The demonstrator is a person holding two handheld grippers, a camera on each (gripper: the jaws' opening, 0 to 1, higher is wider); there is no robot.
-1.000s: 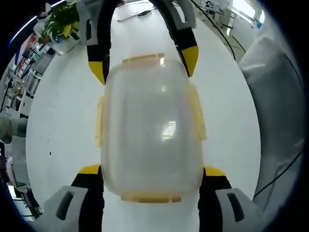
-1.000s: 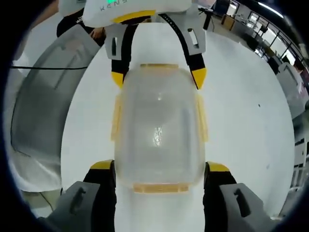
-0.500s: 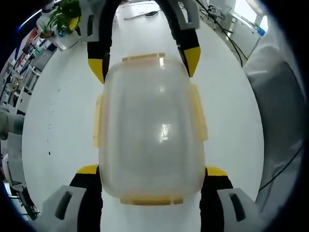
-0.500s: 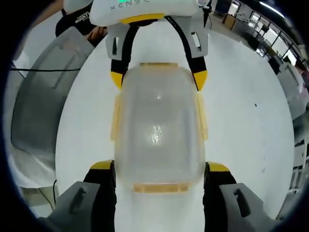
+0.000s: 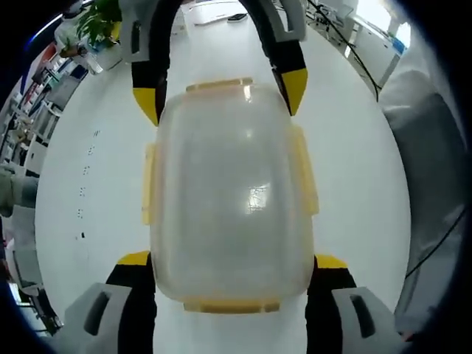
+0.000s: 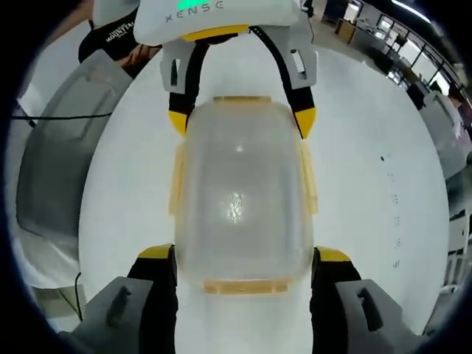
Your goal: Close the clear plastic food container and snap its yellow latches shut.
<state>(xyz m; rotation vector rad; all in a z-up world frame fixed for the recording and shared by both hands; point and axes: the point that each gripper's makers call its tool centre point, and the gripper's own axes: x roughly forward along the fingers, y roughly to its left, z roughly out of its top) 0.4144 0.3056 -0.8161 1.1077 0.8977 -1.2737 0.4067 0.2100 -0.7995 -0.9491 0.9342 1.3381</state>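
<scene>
1. A plant [image 5: 99, 26] stands far left on the white table [image 5: 354, 169]; a grey-sleeved person [image 6: 59, 162] sits beside it.
2. The left gripper [image 5: 230, 262] and right gripper [image 6: 243, 257], both spread wide, straddle opposite ends of the container [image 5: 230, 195], tips beside its walls.
3. The container lies lid-on, long axis running between the grippers, yellow latches [image 5: 304, 177] along its sides.

Two hand-held grippers in grey, black and yellow

The left hand-held gripper [image 5: 230, 274] had black jaws with yellow tips and grey blocks with dark slots low down. The right hand-held gripper [image 6: 243, 267] looked the same. In the right gripper view, the left one had a white top with green letters and a yellow strip. The person wore a grey sleeve [image 6: 55, 155].
</scene>
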